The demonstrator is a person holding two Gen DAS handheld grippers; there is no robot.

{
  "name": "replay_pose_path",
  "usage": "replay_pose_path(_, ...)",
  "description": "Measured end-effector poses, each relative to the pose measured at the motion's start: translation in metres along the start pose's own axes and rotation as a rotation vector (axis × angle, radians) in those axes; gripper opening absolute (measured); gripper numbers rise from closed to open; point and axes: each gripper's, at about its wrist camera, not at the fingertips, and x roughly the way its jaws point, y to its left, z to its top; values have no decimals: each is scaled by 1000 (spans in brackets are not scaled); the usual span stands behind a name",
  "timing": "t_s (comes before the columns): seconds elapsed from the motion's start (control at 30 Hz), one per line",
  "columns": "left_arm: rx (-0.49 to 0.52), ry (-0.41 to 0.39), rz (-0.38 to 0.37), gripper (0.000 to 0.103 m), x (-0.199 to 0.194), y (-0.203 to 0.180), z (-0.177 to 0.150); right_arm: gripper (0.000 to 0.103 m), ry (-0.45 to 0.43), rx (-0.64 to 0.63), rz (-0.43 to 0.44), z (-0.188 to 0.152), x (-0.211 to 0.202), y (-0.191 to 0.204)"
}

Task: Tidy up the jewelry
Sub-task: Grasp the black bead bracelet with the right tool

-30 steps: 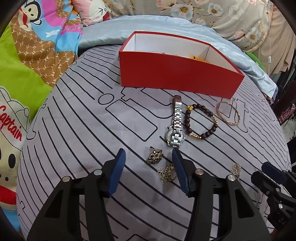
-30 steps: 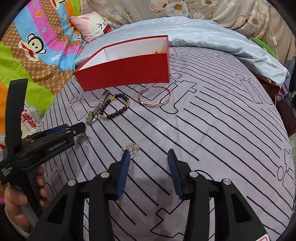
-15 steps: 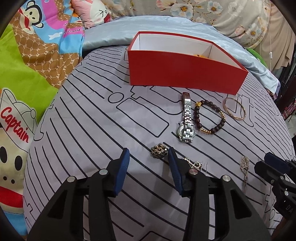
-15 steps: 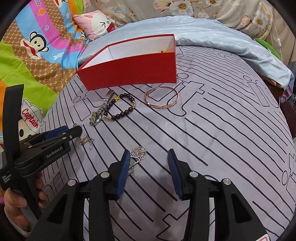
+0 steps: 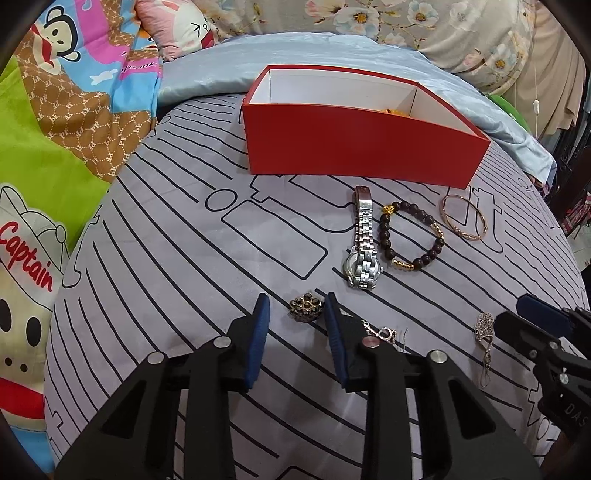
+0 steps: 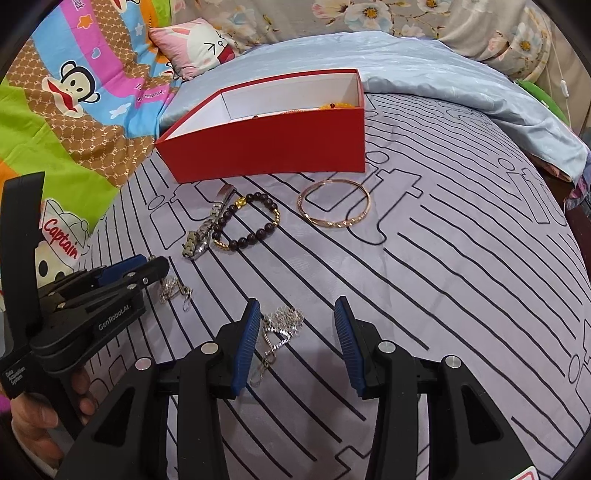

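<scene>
A red box (image 5: 354, 147) with a white inside stands at the back of the grey striped bedspread; it also shows in the right wrist view (image 6: 273, 147). In front of it lie a silver watch (image 5: 364, 243), a dark bead bracelet (image 5: 412, 236) and a gold bangle (image 5: 465, 218). My left gripper (image 5: 297, 314) is open around a dark flower brooch (image 5: 306, 311), fingers either side, apart from it. A silver earring (image 5: 382, 332) lies by its right finger. My right gripper (image 6: 295, 317) is open over a silver flower earring (image 6: 282, 325), which lies near its left finger.
Something orange (image 6: 334, 106) lies inside the box at its right end. A cartoon blanket (image 5: 55, 129) covers the left side, and a light blue sheet (image 5: 258, 62) and floral pillows (image 5: 406, 22) lie behind the box. The bed drops off at the right edge (image 6: 569, 177).
My left gripper has slid left and narrowed, from beside the silver earring to around the dark brooch. My right gripper has moved forward over the silver flower earring.
</scene>
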Motion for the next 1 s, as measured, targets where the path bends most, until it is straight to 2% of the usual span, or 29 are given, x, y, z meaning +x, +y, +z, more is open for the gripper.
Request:
replay_pose_path(0.1, -5, 4, -14, 18, -1, 2, 0, 37, -7, -1, 1, 8, 5, 1)
replay_pose_path(0.2, -15, 6, -27, 18, -1, 4, 0, 31, -3, 6, 15, 16, 10, 0)
replay_pose_path(0.63, -24, -8, -63, 17, -8, 7, 3, 30, 3, 12, 40, 33, 26, 6)
replay_pose_path(0.87, -40, -8, -58, 17, -8, 12, 7, 17, 13, 19, 75, 49, 44, 12)
replay_pose_path(1.0, -47, -6, -51, 17, -6, 16, 9, 17, 13, 11, 66, 56, 51, 16)
